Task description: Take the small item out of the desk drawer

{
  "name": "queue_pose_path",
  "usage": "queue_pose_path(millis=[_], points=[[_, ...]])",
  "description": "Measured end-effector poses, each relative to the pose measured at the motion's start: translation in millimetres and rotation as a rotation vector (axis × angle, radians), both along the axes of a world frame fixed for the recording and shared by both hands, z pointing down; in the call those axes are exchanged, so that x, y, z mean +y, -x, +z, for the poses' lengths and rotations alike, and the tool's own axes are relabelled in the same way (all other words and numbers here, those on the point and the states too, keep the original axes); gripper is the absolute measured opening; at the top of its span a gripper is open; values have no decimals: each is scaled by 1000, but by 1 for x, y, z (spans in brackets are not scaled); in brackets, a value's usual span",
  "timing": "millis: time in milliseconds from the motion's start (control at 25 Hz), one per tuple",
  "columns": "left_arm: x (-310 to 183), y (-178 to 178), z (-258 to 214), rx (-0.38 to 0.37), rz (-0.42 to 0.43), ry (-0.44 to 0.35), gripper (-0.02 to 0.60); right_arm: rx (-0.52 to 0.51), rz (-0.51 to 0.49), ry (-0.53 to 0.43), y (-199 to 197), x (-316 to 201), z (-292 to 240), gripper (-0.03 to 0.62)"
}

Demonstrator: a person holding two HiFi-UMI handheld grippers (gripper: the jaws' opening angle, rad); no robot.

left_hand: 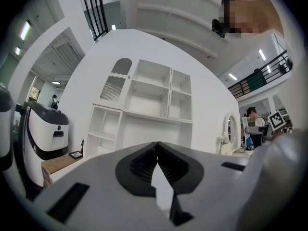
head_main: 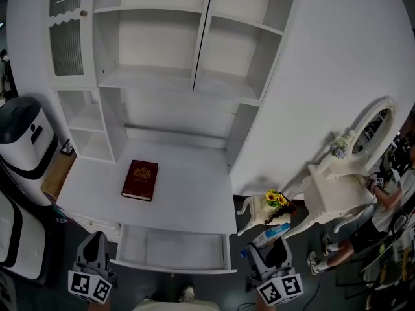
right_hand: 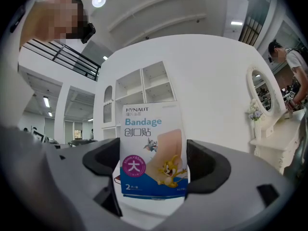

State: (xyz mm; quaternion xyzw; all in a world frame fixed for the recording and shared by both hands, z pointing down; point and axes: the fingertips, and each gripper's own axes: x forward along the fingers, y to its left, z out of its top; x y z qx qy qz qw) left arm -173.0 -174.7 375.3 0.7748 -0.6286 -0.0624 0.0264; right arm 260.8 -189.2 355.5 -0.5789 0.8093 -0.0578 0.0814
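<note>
The small item is a bandage packet (right_hand: 153, 150), white and blue with cartoon print. It stands upright between the jaws of my right gripper (right_hand: 153, 154), which is shut on it. In the head view the packet (head_main: 267, 236) shows as a blue and white strip at the right gripper (head_main: 269, 250), to the right of the open desk drawer (head_main: 170, 266). The drawer is pulled out below the white desk top (head_main: 188, 203), and its inside looks bare. My left gripper (head_main: 93, 251) hangs left of the drawer. Its jaws (left_hand: 156, 146) are shut with nothing between them.
A red book (head_main: 140, 180) lies on the desk under the white shelf unit (head_main: 194, 57). A white and black machine (head_main: 23, 138) stands at the left. At the right are a small table with flowers (head_main: 275, 201), a white dressing table with a mirror (head_main: 347, 180) and a person (head_main: 386, 206).
</note>
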Motion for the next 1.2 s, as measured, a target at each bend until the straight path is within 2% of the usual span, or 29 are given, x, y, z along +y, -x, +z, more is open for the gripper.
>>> queue_pose_path(millis=[440, 1200], points=[[6, 1, 0, -8, -25, -1, 15, -17, -27, -21, 5, -10, -2, 440], [-1, 10, 0, 1, -13, -4, 17, -17, -42, -31, 20, -13, -8, 440]])
